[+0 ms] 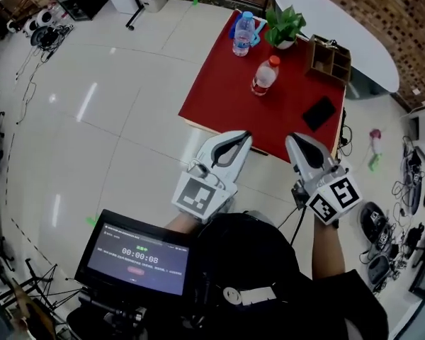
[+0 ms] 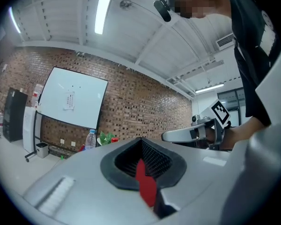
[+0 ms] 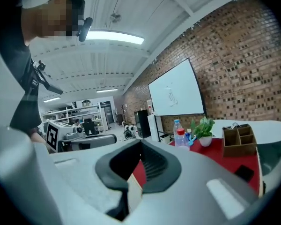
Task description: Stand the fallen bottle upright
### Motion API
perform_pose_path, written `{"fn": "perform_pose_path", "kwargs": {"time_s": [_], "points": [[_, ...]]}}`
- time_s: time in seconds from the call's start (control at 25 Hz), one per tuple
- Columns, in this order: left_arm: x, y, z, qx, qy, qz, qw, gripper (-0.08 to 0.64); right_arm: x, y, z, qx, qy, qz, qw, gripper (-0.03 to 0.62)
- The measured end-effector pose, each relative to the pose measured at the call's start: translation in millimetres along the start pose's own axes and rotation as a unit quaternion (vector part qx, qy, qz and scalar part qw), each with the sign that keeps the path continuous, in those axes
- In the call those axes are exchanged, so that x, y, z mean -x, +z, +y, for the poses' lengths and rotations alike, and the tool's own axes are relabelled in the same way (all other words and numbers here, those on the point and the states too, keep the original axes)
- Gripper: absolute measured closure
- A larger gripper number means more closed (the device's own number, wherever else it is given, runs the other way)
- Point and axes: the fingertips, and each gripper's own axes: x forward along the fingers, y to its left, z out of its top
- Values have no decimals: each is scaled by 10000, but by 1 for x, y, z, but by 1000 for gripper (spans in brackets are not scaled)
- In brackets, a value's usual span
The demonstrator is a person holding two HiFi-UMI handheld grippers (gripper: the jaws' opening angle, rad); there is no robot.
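Observation:
Two clear water bottles stand upright on the red table [image 1: 219, 98]. The red-capped bottle [image 1: 264, 75] [image 3: 180, 138] is near the middle. The blue-capped bottle [image 1: 244, 32] [image 2: 90, 139] is at the far edge, beside a plant. No bottle lies on its side. Both grippers hang at the table's near edge, short of the bottles. My left gripper [image 1: 246, 135] [image 2: 141, 145] is shut with nothing in it. My right gripper [image 1: 291, 139] [image 3: 138, 150] is also shut and empty, and its arm shows in the left gripper view.
A potted green plant [image 1: 283, 25] [image 3: 203, 128] stands at the table's far edge. A wooden organiser [image 1: 330, 57] [image 3: 239, 139] sits at the far right corner, a black phone [image 1: 319, 112] nearer on the right. A white round table [image 1: 354, 30] lies beyond. A timer screen [image 1: 136, 253] is at bottom left.

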Motion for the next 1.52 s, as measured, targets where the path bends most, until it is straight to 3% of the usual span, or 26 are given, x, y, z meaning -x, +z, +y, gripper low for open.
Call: {"fn": "perform_pose_path", "kwargs": {"time_s": [0.24,0.52,0.8,1.12,1.52], "points": [[31,-10,-63,-129,169,43,9998,557,57,-25,43,206,274,-46,9994,589],[71,-20,-171,-253,227,145,9993,557,161,-75,75,-464,402,-159,9980,589],[110,-8,-230,-455,333,111,9983,557,217,-86,119,-555,639,-302,9960,589],[131,7,-239,-554,197,-21,9983,557,209,-77,155,-489,759,-329,9954,589],[172,6,-183,-210,438,-124,9987,557,141,-86,203,-464,955,109,9943,589]]}}
